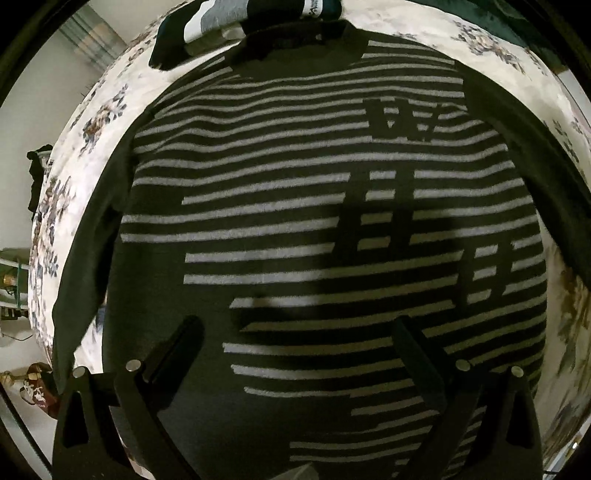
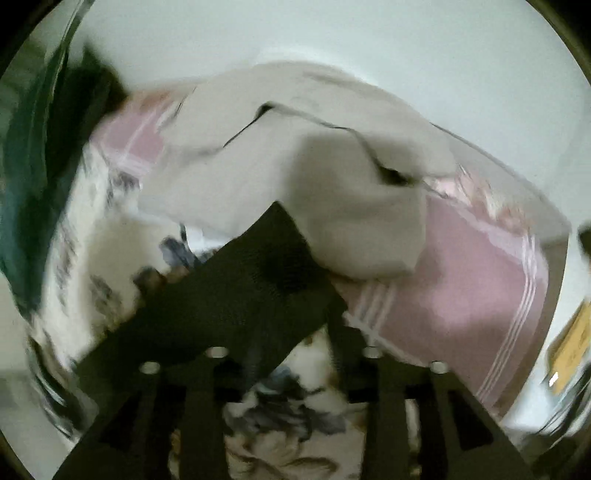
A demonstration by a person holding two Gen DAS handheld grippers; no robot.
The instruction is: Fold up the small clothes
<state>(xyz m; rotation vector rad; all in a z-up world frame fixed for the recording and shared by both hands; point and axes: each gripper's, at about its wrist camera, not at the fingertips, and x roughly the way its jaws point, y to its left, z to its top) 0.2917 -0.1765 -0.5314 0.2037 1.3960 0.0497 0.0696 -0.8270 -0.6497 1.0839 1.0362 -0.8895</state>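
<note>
A floral-sheeted bed (image 1: 107,110) is covered by a flat striped sweater (image 1: 295,221). The left gripper (image 1: 299,332) is held above it, jaws wide, empty. The right gripper (image 2: 291,325) is closed on a dark sleeve (image 2: 236,295).

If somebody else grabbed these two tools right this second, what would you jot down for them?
Left gripper: open, empty, above the striped sweater.
Right gripper: a dark strip of cloth lies across its fingers; the view is blurred, so I cannot tell if it is clamped.
Things: the sweater lies spread face up on the floral bed, sleeves out at the sides. Other clothes sit past its collar. A beige garment lies on a pink towel.
Done: the sweater is laid flat.
Left: no fold shows yet; fold sleeves, then body.
</note>
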